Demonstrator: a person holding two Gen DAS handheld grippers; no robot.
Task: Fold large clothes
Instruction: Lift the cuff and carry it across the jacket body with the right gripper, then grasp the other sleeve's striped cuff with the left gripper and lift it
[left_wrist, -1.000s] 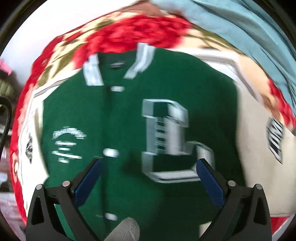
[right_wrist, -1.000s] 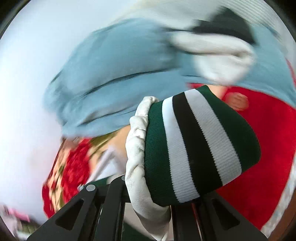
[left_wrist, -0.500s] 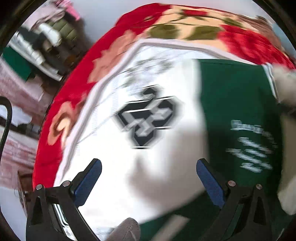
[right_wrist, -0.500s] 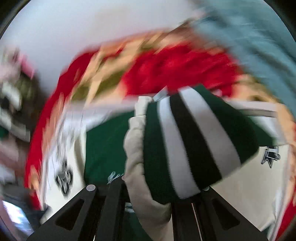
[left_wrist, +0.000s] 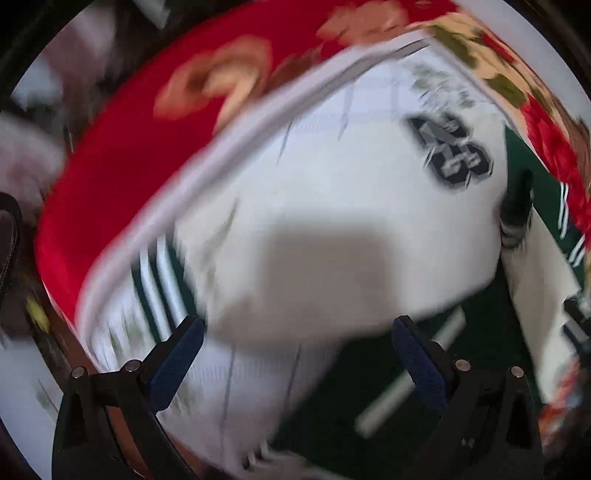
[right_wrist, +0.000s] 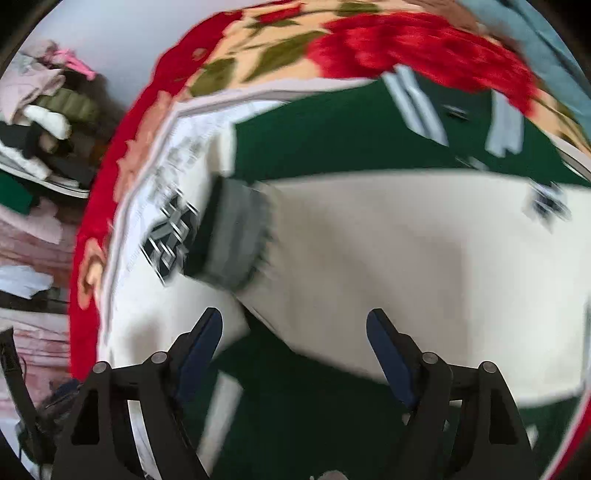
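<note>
A green varsity jacket (right_wrist: 332, 129) with cream sleeves lies on a red floral blanket (right_wrist: 388, 48). In the right wrist view one cream sleeve (right_wrist: 406, 258) lies folded across the green body, its striped cuff (right_wrist: 232, 236) resting by the other sleeve's dark patch (right_wrist: 170, 236). My right gripper (right_wrist: 295, 343) is open and empty above that sleeve. In the left wrist view my left gripper (left_wrist: 295, 354) is open and empty over the other cream sleeve (left_wrist: 332, 221), near its striped cuff (left_wrist: 159, 291). Both views are blurred.
The blanket's red edge (left_wrist: 110, 184) runs along the left of the jacket. A pile of clothes (right_wrist: 40, 122) sits beyond it. A light blue cloth (right_wrist: 535, 40) lies at the blanket's far right.
My right gripper has let go of the striped cuff and opened; the sleeve now lies across the jacket. My left gripper has swung from the jacket front along the left sleeve toward its cuff.
</note>
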